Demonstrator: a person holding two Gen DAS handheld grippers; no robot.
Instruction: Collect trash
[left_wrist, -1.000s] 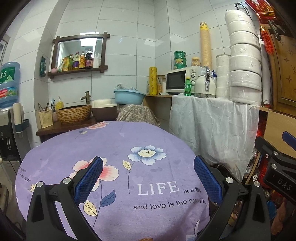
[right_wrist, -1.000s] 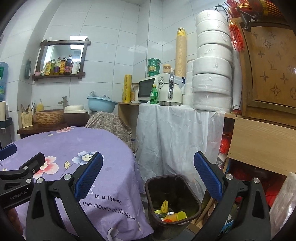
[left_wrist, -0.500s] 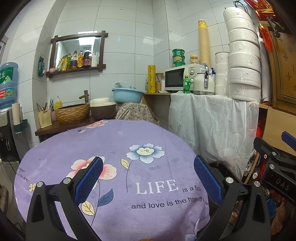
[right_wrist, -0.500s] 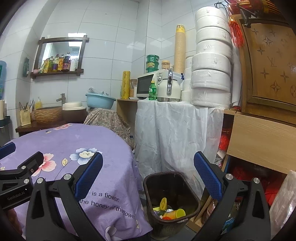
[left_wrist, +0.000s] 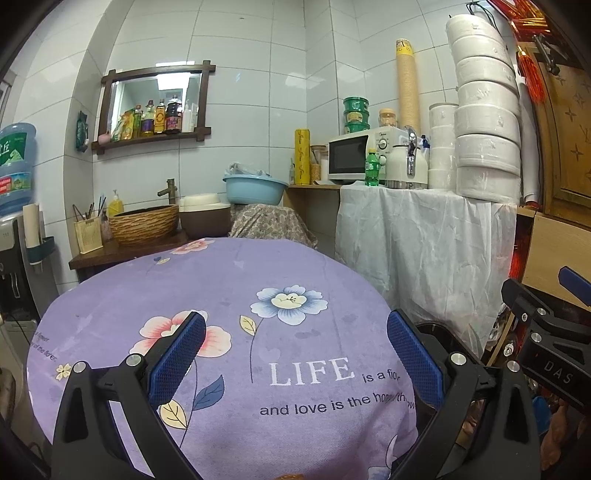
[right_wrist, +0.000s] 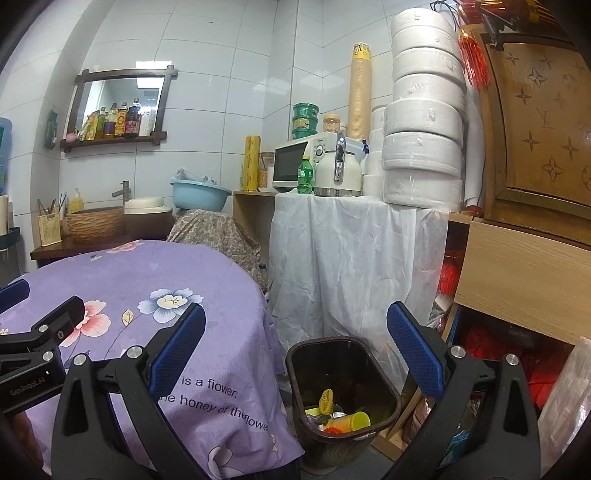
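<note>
Trash bin (right_wrist: 341, 398) below right claw (right_wrist: 295, 354), between fingers

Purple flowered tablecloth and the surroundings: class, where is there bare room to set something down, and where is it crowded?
The round table's purple flowered tablecloth is bare from the printed words back to its far edge. The dark wooden sink counter and white-draped shelf are crowded. Beside the table, the dark plastic trash bin holds litter only at its bottom.
</note>
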